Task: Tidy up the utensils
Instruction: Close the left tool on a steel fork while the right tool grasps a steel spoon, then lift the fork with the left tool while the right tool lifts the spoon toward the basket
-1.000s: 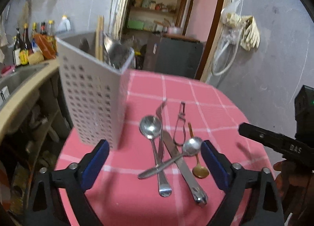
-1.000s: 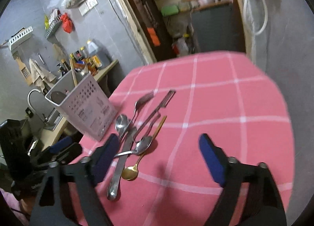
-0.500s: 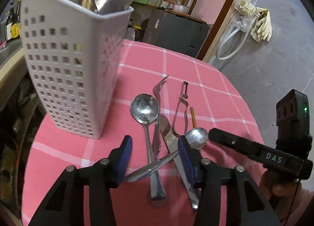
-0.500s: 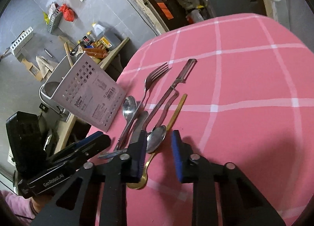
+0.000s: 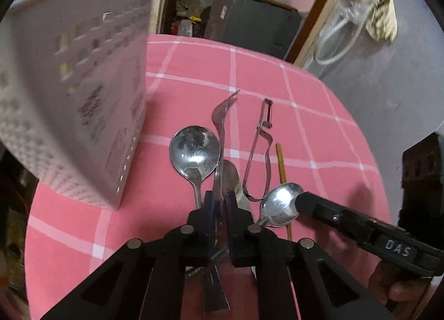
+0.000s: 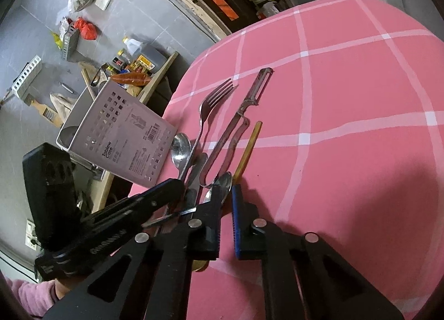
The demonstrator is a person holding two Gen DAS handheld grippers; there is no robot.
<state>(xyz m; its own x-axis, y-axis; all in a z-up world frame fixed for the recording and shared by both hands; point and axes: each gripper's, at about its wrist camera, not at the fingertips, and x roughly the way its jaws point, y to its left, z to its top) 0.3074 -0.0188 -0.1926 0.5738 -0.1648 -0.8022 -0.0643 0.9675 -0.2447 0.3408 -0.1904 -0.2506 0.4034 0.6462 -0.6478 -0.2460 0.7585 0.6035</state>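
Fork [image 5: 223, 114]: lies lengthwise in the utensil pile, tines toward the counter's far edge. Its handle runs back between the pads of the L tool [image 5: 219, 203], which has just been closing and now pinches it.

Lg steel spoon [image 5: 194, 150] is just L of the fork, bowl up, touching it. Knife [image 5: 233, 175] blade sits just R of the fork, partly under it. Peeler [image 5: 262, 131] is next to the R, head pointing to the far edge. Gold-colored spoon [image 5: 280, 161] is beyond that, w/ only its thin handle clear.

Sm steel spoon [image 5: 280, 199] lies crosswise over the pile, bowl to the R. R tool [image 6: 227, 200] has also just been closing. Its jaws are pressed nearly together w/ tips right at that bowl; can't tell if anything is actually pinched. "DAS" is readable on its side in the L wrist view.

Whole pile sits toward the near edge of the counter [image 5: 319, 125], a round top w/ pink cloth & white grid lines.

White perforated basket [image 5: 83, 92] stands at the counter's L edge, near the lg spoon but apart. Its label reads "Tablew Case" w/ barcode; smaller print is too blurred. Lettering on the L tool's side is also blurred.

A hand [image 5: 399, 289] holds the R tool; a pink sleeve [image 6: 30, 292] is behind the L one.
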